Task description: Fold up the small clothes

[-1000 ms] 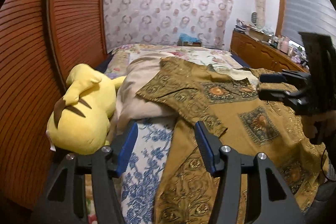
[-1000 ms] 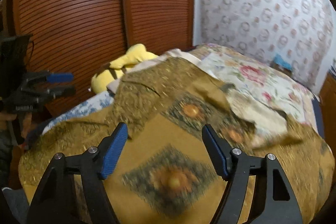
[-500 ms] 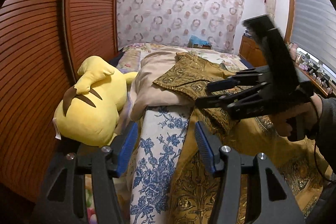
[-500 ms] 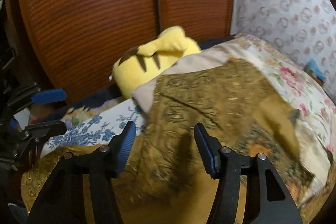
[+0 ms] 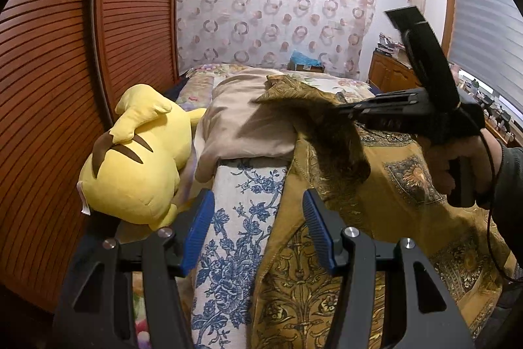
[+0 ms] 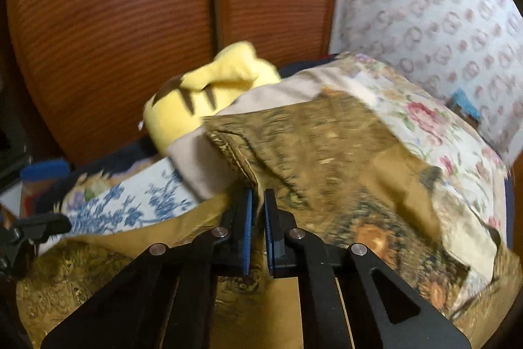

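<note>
The bed (image 5: 242, 185) carries a gold patterned garment (image 5: 402, 185) spread over its right side and near edge. A beige pillow (image 5: 235, 123) lies toward the left edge, partly under a garment flap. A yellow plush (image 5: 137, 159) lies along the left edge against the wooden doors (image 5: 65, 54). The right gripper (image 6: 258, 201) has its jaws closed on a fold of the garment edge (image 6: 255, 182) beside the pillow. The left gripper (image 5: 258, 228) is open, nothing between its pads, above the blue floral sheet (image 5: 235, 251) at the near edge.
</note>
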`<state>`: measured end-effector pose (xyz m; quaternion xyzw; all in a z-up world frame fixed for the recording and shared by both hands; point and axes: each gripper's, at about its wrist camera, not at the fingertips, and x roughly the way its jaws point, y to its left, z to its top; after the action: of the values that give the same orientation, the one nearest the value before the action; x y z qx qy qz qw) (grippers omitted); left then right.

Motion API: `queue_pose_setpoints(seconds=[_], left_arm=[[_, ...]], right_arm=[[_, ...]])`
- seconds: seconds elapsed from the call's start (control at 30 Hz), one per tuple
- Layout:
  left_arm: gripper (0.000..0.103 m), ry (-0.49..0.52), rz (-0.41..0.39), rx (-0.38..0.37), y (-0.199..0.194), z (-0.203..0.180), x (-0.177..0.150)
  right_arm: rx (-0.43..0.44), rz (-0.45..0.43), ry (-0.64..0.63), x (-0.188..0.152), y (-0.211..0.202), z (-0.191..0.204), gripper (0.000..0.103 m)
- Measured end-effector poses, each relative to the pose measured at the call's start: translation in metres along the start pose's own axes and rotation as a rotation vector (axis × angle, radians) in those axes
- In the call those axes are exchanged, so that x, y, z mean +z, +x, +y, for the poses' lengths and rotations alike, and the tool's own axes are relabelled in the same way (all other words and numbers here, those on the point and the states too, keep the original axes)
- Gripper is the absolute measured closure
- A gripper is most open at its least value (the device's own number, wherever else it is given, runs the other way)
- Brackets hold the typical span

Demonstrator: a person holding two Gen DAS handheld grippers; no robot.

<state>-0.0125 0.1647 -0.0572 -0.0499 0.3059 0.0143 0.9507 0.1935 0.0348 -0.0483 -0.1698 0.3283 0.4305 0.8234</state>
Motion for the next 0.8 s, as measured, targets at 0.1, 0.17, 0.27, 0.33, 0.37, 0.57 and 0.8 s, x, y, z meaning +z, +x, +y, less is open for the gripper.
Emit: queue_pose_setpoints(seconds=[0.1,0.17,0.27,0.33,0.37,0.57,0.8], left_arm=[[0.048,0.003,0.003,-0.001,0.001,-0.003,0.001],[0.048,0.005,0.004,-0.005,0.002,-0.004,0.002],[0.048,0.013,0.006,-0.008,0.003,-0.008,0.003],[0.048,0.016,0.004,-0.010,0.004,-0.009,0.005],[0.048,0.017,0.005,-0.010,0.005,-0.010,0.005],[0.048,0.030,0.005,-0.016,0.007,-0.016,0.009],[0.048,0.041,0.009,-0.032,0.014,-0.027,0.017]], right_arm=[[-0.029,-0.009,0.058,-0.002,-0.008,-0.019,0.098],[-0.065,0.005,0.074,-0.006,-0.011,-0.029,0.098],[-0.089,0.014,0.128,-0.016,-0.017,-0.046,0.095],[-0.094,0.015,0.152,-0.022,-0.021,-0.056,0.090],[-0.102,0.017,0.158,-0.025,-0.022,-0.060,0.088],[-0.147,0.016,0.192,-0.035,-0.035,-0.080,0.081],[-0.168,-0.012,0.194,-0.054,-0.082,-0.099,0.058]])
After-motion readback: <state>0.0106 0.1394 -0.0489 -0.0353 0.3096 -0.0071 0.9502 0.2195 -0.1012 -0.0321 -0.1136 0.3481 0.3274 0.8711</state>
